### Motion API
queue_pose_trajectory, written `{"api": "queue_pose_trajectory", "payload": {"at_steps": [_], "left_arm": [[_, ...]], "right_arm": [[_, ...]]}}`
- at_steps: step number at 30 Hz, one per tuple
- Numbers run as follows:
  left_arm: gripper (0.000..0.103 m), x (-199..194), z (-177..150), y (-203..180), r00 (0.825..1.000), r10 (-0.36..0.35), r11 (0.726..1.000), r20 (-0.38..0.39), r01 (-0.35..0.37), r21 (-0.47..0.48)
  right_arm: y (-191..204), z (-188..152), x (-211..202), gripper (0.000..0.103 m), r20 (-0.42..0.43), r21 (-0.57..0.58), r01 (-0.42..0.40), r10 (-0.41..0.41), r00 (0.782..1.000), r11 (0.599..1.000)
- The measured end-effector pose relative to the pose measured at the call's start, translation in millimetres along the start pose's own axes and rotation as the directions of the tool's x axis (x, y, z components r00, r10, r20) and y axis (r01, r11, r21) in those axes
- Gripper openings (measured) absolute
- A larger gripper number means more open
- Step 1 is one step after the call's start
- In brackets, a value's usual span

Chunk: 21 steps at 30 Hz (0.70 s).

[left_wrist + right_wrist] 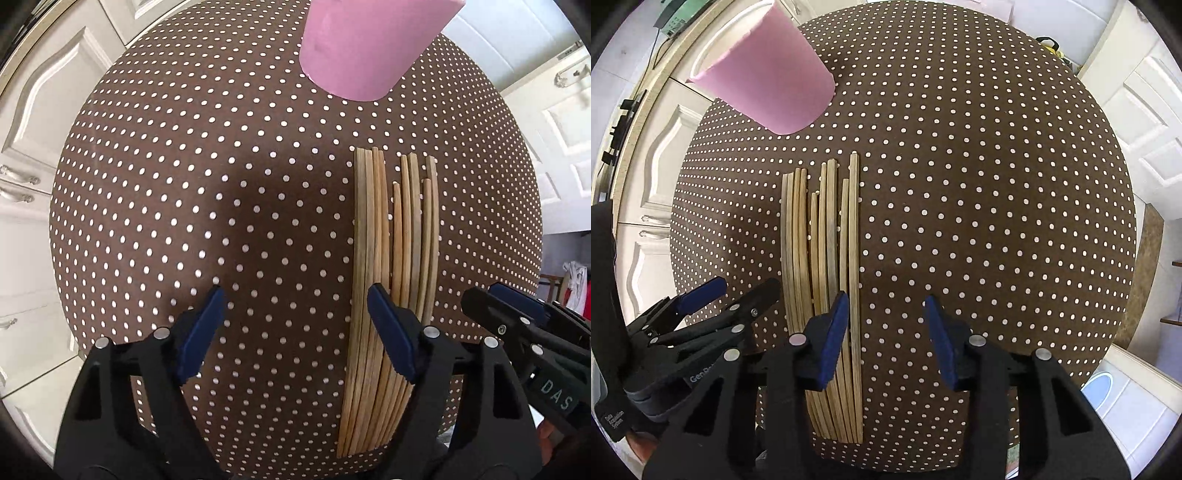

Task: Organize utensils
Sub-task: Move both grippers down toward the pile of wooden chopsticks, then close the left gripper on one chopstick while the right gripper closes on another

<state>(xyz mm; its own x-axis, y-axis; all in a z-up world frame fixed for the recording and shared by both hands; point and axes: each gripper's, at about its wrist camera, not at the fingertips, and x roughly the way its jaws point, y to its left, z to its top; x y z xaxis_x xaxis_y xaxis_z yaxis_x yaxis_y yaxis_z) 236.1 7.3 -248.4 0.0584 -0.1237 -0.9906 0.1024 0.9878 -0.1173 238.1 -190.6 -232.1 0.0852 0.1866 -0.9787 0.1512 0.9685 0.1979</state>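
Observation:
Several bamboo chopsticks (384, 280) lie side by side on the brown polka-dot table (221, 184), running away from me; they also show in the right wrist view (827, 280). A pink cup (369, 44) stands at the far side of the table, also seen in the right wrist view (768, 74). My left gripper (295, 332) is open and empty, hovering just left of the chopsticks, its right finger over them. My right gripper (886, 339) is open and empty, just right of the chopsticks, its left finger over them. Each gripper shows at the edge of the other's view.
White cabinet doors (40, 110) with metal handles surround the round table on the left. White panelled doors (1145, 122) stand on the right. A white appliance with a blue ring (1108, 387) is at the lower right.

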Motion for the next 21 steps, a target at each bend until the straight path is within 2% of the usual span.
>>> {"api": "queue_pose_trajectory", "payload": {"at_steps": [5, 13, 21], "left_arm": [[0.078, 20, 19, 0, 0.999, 0.03, 1.0, -0.023, -0.029, 0.011], [0.078, 33, 44, -7, 0.999, 0.034, 0.999, -0.034, -0.034, -0.018], [0.078, 34, 81, -2, 0.996, 0.038, 0.998, -0.085, -0.042, -0.045]], "right_arm": [[8, 4, 12, 0.04, -0.017, -0.005, 0.024, -0.025, 1.0, 1.0], [11, 11, 20, 0.04, -0.031, -0.003, 0.026, -0.026, 0.999, 1.0], [17, 37, 26, 0.04, -0.027, -0.006, 0.018, -0.019, 0.999, 1.0]]}}
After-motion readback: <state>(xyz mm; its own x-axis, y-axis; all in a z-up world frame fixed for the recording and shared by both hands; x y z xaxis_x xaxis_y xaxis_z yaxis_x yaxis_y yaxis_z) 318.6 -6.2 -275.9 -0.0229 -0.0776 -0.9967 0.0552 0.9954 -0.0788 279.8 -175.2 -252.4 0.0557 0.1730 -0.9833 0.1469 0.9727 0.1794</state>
